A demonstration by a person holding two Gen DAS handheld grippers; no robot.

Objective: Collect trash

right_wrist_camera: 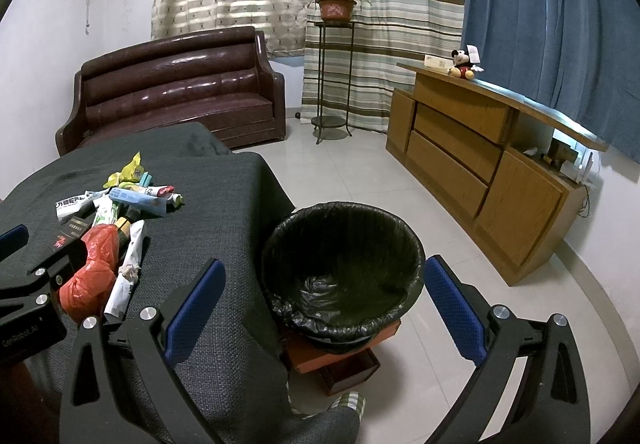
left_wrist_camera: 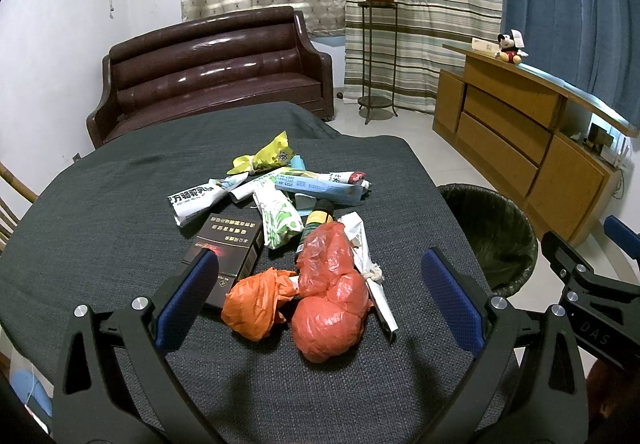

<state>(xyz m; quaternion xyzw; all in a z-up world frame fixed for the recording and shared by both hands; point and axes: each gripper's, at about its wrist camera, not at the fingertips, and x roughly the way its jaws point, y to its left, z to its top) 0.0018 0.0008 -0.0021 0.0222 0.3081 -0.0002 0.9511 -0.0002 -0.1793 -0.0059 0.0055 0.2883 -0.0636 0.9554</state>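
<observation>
We see the dark-clothed table (left_wrist_camera: 100, 244) filling the lower frame, the black-lined bin (right_wrist_camera: 344, 276) at centre of the right view, the trash pile (left_wrist_camera: 288, 211) mid-frame, and our left gripper (left_wrist_camera: 320, 300) and right gripper (right_wrist_camera: 324, 308) both spread apart, empty.

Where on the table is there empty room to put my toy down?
The grey table cloth is bare left of the trash pile, behind it toward the sofa, and along the right edge by the bin. The middle is crowded.
</observation>
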